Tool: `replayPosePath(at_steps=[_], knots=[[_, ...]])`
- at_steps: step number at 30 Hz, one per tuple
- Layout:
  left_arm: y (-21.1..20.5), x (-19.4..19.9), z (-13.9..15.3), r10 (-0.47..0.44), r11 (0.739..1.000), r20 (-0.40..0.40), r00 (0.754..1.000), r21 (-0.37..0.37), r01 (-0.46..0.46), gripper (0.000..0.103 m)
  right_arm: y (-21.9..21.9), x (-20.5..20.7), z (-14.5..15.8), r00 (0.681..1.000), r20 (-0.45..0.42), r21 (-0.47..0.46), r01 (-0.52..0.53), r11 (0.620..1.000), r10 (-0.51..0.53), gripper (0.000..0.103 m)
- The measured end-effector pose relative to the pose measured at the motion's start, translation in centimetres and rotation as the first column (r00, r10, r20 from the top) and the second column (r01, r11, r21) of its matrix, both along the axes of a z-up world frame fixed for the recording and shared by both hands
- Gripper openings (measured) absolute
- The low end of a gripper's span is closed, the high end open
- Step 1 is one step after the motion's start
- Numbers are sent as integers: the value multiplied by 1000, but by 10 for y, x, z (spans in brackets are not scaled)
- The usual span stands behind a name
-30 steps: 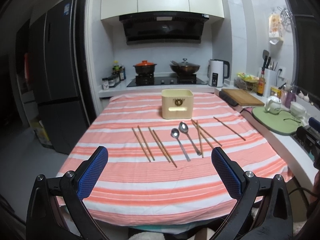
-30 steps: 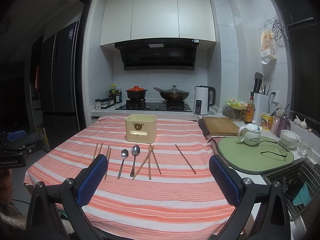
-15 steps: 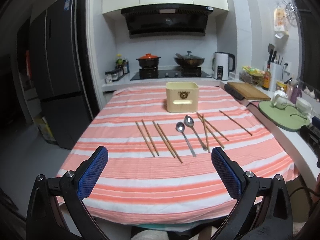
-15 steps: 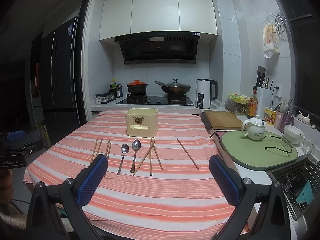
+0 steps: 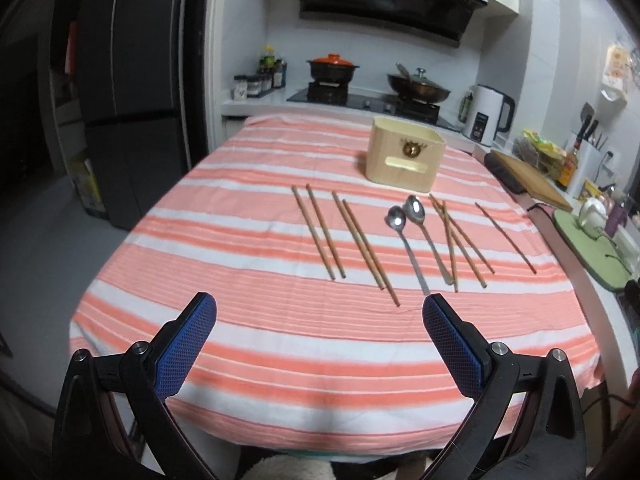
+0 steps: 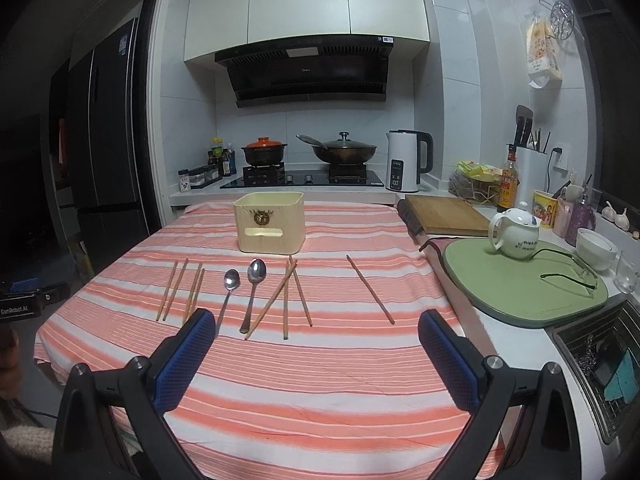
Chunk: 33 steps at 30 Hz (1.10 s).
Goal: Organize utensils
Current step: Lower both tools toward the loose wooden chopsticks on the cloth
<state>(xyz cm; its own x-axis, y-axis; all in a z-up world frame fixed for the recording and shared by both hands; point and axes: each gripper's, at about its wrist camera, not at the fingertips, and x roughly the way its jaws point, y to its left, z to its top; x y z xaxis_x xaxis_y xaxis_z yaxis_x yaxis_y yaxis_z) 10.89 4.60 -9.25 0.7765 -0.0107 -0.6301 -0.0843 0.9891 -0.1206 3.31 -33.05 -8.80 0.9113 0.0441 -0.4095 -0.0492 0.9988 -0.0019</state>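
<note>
Chopsticks lay mid-tabletop; my left gripper and right gripper gaped empty, one spoon handle partly hidden.

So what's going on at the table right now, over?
Left hand-held gripper open, empty. Right hand-held gripper open, empty. Chopsticks and spoons loose on striped cloth, holder box behind them. Nothing blocking.

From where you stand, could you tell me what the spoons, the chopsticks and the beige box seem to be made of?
The spoons look like polished steel: silvery, with bright glints. The chopsticks seem to be wood or bamboo: matte brown, thin sticks. The beige box looks like smooth plastic, possibly painted wood, with rounded corners.
</note>
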Motion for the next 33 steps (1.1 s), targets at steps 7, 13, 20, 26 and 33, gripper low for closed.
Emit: replayPosePath(at_steps=[7,13,20,26,33], knots=[[1,56,-54,8,1000,-97,995,-16,-10,103,-23,51,-40,994,-113,-62,8,998,-15,103],[-1,106,-92,37,999,-183,982,33,-32,103,-36,94,-63,979,-203,-121,-42,992,17,103],[4,134,-120,85,996,-269,959,37,-78,103,-50,140,-88,944,-321,-202,-145,969,74,103],[0,147,-125,99,994,-279,955,71,-83,103,-65,167,-100,916,-389,-165,-172,971,96,103],[2,158,-129,128,989,-294,947,110,-99,103,-73,195,-115,879,-460,-139,-208,968,123,103]])
